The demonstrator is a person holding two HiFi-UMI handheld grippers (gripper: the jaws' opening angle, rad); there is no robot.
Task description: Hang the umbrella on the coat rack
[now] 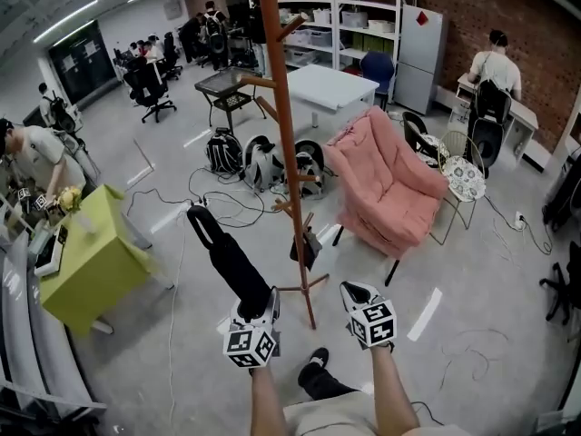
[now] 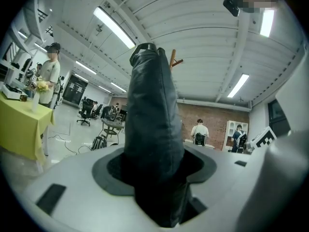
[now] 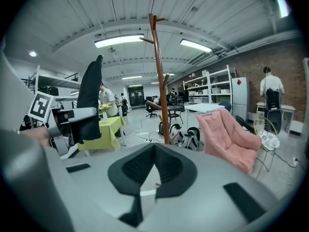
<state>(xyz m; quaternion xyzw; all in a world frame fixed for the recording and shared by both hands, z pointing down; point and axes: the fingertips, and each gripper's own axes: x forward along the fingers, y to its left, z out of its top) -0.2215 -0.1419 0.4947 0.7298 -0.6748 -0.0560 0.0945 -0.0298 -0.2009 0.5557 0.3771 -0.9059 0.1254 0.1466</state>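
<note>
Clamping my left gripper (image 1: 257,309) on the furled umbrella (image 1: 227,257), upright beside the coat rack (image 1: 286,134), on no peg, presumably for lifting pegward. Right gripper (image 1: 356,292) pinched together, empty.

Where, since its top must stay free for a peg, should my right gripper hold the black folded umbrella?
Grip the black folded umbrella at mid-length, just above the left gripper, from its right side: it is slim, juts forward-left from those jaws, and the right gripper sits to its right.
</note>
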